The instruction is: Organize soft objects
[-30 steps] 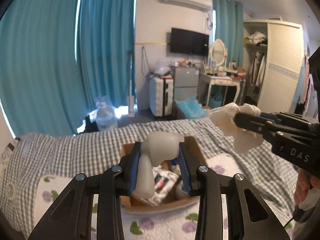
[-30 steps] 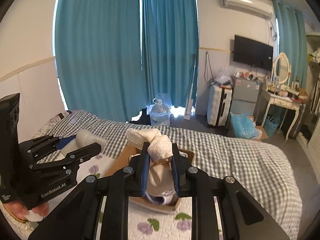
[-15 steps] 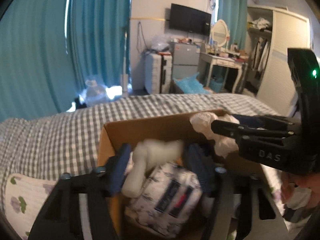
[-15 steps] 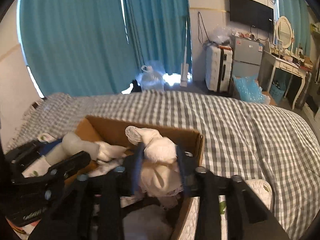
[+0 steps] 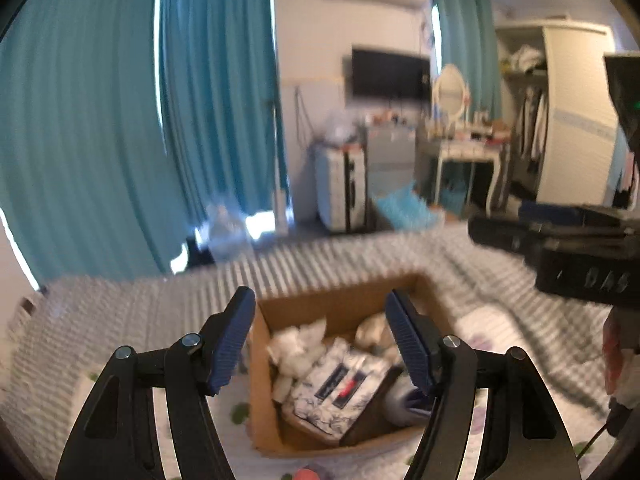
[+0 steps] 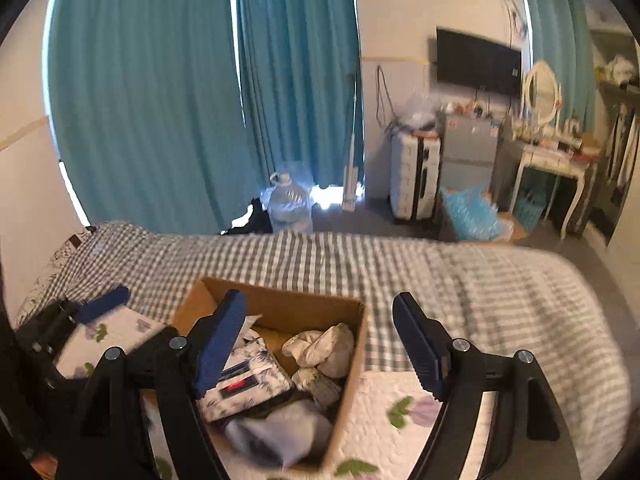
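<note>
Checked bedspread (image 6: pixel 460 276) under box (image 6: pixel 280 308) — right tool (image 6: pixel 320 344) opening, left tool (image 5: pixel 320 340) open, both empty.

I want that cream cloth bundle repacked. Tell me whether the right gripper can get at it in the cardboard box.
Probably yes: the cream cloth bundle lies uncovered atop the open cardboard box, and the empty right gripper, jaws opening, hangs right above it.

The only lettering I can make out is "DAS", pale on the black body of the right gripper (image 5: pixel 492 236), out at about three o'clock in the left wrist view. The blue-and-white patterned bundle (image 6: pixel 240 380) in the cardboard box (image 6: pixel 352 364) carries a dark label with a red patch, but its print is too blurred to read.
</note>
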Available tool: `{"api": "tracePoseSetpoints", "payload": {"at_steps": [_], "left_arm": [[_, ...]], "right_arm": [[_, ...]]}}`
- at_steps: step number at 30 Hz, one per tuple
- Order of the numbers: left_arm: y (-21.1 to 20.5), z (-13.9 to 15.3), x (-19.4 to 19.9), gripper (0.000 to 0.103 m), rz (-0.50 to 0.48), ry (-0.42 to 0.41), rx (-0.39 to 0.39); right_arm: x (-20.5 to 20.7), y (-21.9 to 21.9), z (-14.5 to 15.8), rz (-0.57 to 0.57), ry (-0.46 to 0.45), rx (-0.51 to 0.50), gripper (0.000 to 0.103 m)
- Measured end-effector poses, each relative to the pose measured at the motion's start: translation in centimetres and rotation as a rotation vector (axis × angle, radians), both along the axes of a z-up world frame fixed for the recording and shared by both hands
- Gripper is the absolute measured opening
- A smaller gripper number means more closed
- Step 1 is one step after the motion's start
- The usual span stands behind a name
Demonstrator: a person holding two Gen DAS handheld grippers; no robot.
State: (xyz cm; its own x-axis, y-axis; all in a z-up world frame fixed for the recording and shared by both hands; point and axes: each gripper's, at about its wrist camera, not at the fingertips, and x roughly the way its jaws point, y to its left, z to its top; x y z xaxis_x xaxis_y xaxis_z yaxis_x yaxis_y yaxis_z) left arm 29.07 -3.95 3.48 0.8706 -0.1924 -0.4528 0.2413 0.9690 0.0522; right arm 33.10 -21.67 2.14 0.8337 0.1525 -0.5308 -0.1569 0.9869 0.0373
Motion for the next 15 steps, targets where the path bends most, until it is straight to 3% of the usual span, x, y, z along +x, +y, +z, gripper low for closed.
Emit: {"api": "tracePoseSetpoints", "payload": {"at_steps": [3,6,10,15], "left_arm": [[0.6,6.0,-4.9,0.081,0.008,-0.103,-0.011],[1.3,11.2,-9.9,0.082,0.022,-0.224,-0.021],[2.5,16.1,-15.6,0.086,0.056,-0.324,-0.037],[3.7,19.9,-20.7,0.086,0.105,-0.431,-0.047]], "right_arm": [[-5.2,-0.2,5.9,-0.006,-0.082,-0.008,0.08],[-9.8,-0.2,10.9,-0.017,-0.165,-0.006,0.085],[-16.3,0.2,16.7,-0.033,-0.277,-0.013,0.101],[-23.1,1.3,21.4,-0.028,-0.385,-0.04,0.103]]}}
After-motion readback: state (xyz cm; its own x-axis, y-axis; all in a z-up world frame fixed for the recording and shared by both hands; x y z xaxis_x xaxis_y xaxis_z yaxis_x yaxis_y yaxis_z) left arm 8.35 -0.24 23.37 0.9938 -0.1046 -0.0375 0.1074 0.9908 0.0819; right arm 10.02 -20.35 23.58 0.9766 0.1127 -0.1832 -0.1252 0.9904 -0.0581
